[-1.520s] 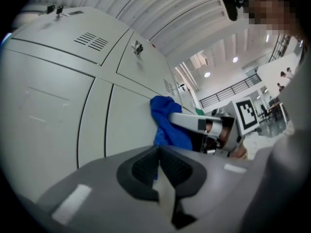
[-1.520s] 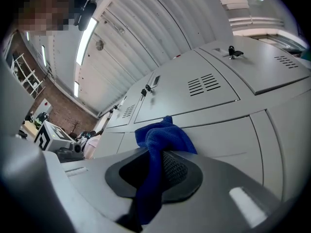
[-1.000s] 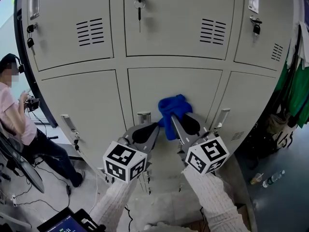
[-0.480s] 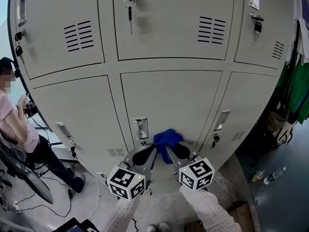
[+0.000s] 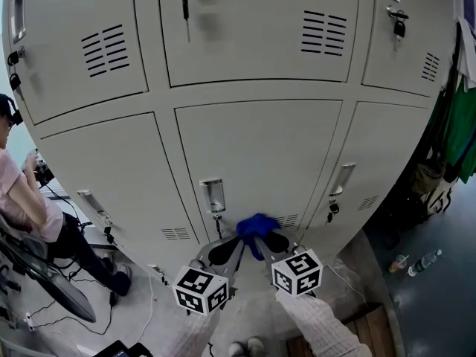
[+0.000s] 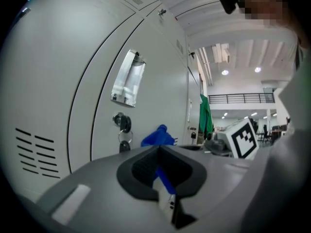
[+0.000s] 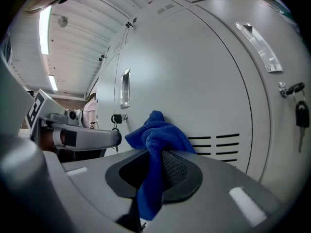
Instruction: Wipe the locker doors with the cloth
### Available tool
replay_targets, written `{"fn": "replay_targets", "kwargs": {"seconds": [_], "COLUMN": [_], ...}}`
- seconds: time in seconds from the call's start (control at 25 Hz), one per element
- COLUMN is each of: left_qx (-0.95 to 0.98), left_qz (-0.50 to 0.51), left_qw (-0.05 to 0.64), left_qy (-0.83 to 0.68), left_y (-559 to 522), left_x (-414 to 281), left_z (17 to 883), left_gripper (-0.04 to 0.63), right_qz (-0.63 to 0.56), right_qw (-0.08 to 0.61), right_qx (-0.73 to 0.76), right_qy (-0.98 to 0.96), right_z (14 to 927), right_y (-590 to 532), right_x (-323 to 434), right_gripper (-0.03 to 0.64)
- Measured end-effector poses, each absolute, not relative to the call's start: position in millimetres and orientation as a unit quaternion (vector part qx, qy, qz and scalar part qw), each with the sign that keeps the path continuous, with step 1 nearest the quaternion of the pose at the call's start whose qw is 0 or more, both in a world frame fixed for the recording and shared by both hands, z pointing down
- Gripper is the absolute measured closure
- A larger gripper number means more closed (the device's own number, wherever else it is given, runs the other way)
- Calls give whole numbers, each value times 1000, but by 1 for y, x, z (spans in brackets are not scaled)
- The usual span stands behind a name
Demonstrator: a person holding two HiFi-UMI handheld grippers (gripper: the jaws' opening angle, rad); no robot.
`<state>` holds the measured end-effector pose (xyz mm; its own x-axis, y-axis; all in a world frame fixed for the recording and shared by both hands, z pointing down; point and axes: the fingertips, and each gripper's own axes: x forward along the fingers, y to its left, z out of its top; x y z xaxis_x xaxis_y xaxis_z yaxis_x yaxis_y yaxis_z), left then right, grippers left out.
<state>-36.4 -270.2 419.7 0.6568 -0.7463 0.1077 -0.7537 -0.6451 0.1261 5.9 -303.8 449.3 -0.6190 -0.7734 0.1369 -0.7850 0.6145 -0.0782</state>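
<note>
The blue cloth [image 5: 256, 224] is bunched against the bottom of the middle lower locker door [image 5: 260, 147], beside its vent slots [image 5: 287, 220]. My right gripper [image 5: 259, 236] is shut on the cloth, and in the right gripper view the cloth [image 7: 155, 132] spills up out of and down through the jaws of that gripper [image 7: 155, 157]. My left gripper [image 5: 236, 241] hangs just left of it, below the door's handle recess [image 5: 212, 195]. In the left gripper view that gripper [image 6: 159, 150] has its jaws together with a thin blue sliver at the seam, and the cloth [image 6: 158, 136] lies ahead.
A seated person [image 5: 22, 199] is at the left by the lockers. Green garments [image 5: 461, 132] hang at the right, and a bottle [image 5: 424, 261] lies on the floor below them. Keys dangle from the lock [image 5: 216, 225] under the handle and from the neighbouring door [image 5: 332, 210].
Both grippers and the cloth have slid down the middle lower door, from its upper half to the bottom by the vent slots. The right gripper has kept its hold.
</note>
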Motion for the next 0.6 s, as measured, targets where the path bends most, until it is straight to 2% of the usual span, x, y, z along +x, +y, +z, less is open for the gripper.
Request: {"fn": "replay_targets", "kwargs": {"seconds": [0.36, 0.6], "left_qx": [909, 918], "left_qz": [42, 18], "left_qw": [65, 49], "left_qy": [-409, -394], "left_y": [-263, -266], "left_x": [-25, -11], "left_z": [425, 391], "left_gripper": [588, 588], "right_qz": [88, 46], "right_qw": [53, 12], "right_qx": [439, 444], "right_qy": [-892, -895], "right_z": [462, 407], "right_y": [-302, -295], "right_x": [11, 24], "right_gripper": [560, 560]}}
